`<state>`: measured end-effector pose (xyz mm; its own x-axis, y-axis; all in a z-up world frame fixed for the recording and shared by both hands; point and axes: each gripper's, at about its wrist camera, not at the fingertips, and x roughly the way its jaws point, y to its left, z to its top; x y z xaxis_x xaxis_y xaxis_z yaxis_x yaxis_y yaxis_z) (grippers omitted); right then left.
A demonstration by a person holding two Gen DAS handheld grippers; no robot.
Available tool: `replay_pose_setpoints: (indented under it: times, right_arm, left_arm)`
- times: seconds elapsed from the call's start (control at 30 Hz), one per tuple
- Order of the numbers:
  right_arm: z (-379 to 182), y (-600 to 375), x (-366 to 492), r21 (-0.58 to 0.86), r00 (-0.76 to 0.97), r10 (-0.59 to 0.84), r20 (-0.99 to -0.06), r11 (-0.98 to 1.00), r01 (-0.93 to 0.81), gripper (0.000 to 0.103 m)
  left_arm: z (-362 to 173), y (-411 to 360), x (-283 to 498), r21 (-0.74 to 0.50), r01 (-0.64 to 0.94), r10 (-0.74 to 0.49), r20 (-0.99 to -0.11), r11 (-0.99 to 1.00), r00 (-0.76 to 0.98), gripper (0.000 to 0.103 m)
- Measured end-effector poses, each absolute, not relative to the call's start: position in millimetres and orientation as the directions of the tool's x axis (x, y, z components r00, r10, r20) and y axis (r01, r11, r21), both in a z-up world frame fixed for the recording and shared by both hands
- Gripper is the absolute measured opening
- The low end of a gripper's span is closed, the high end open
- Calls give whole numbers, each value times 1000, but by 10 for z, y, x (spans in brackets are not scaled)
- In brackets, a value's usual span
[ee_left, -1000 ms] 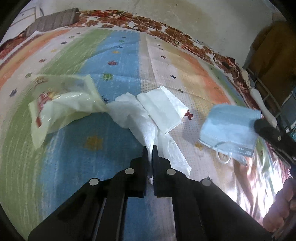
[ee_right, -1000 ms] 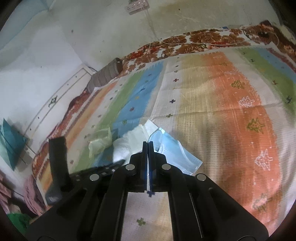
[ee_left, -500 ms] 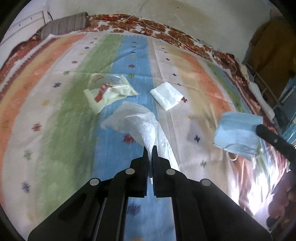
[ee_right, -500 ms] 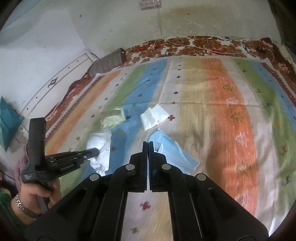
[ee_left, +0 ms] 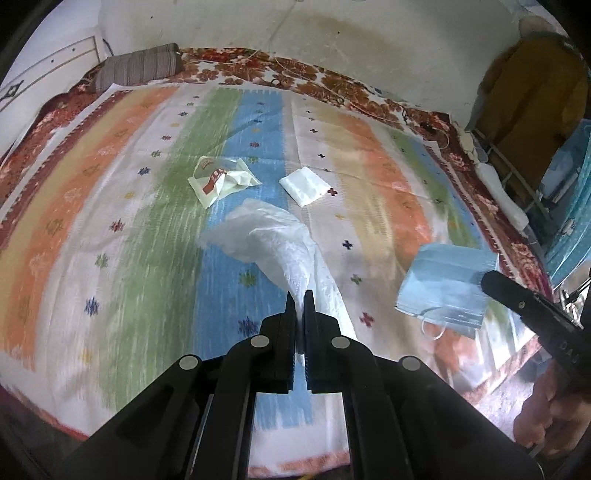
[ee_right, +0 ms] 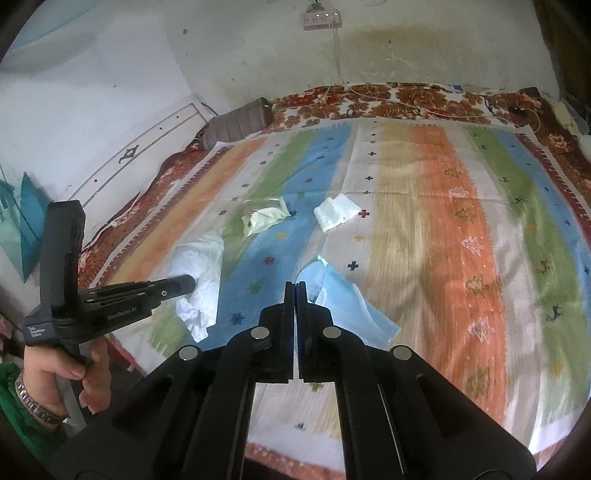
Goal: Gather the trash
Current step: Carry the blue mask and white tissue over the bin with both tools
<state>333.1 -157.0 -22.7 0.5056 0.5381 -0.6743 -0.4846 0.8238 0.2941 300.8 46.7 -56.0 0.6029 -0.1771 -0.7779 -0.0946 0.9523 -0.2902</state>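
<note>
My left gripper (ee_left: 299,295) is shut on a large crumpled white tissue (ee_left: 273,243), which hangs above the striped bedspread (ee_left: 110,240). My right gripper (ee_right: 295,286) is shut on a light blue face mask (ee_right: 343,299), also lifted off the bed. Each gripper shows in the other's view: the right gripper (ee_left: 491,282) with the face mask (ee_left: 447,282), and the left gripper (ee_right: 186,284) with the white tissue (ee_right: 201,273). On the bedspread lie a yellowish plastic wrapper (ee_left: 221,181) with red print and a small folded white tissue (ee_left: 304,184).
A grey striped pillow (ee_left: 140,68) lies at the bed's head by the wall. A power strip (ee_right: 321,20) hangs on the wall. At the right of the bed stand a metal rack (ee_left: 517,173) and blue packages (ee_left: 576,206). A hand (ee_right: 74,373) holds the left gripper.
Both grippers have risen and pulled back from the bed, carrying the tissue and the mask. The wrapper and the folded tissue now lie farther away on the bedspread.
</note>
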Motion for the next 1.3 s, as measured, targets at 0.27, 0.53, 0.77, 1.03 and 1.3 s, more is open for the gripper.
replay_pose_setpoints:
  times: [0.27, 0.53, 0.77, 1.03, 1.3]
  right_arm:
    - [64, -1614, 2733, 192, 556, 487, -673, 842, -505, 0]
    - [217, -1744, 2251, 168, 585, 486, -649, 842, -512, 0]
    - [306, -1823, 1909, 191, 593, 512, -621, 833, -519, 0]
    - [340, -1905, 1622, 204, 602, 527, -600, 828, -522, 0]
    - [294, -1949, 1306, 192, 598, 520, -610, 829, -524, 0]
  left_arm:
    - [-195, 181, 2432, -257, -38, -174, -749, 966, 639, 3]
    - [-12, 84, 2015, -289, -6, -212, -715, 957, 666, 3]
    - [63, 9, 1725, -325, 19, -251, -690, 945, 678, 3]
    - [56, -93, 1393, -332, 35, -267, -686, 943, 677, 3]
    - [-107, -252, 1109, -314, 51, -275, -726, 948, 630, 3]
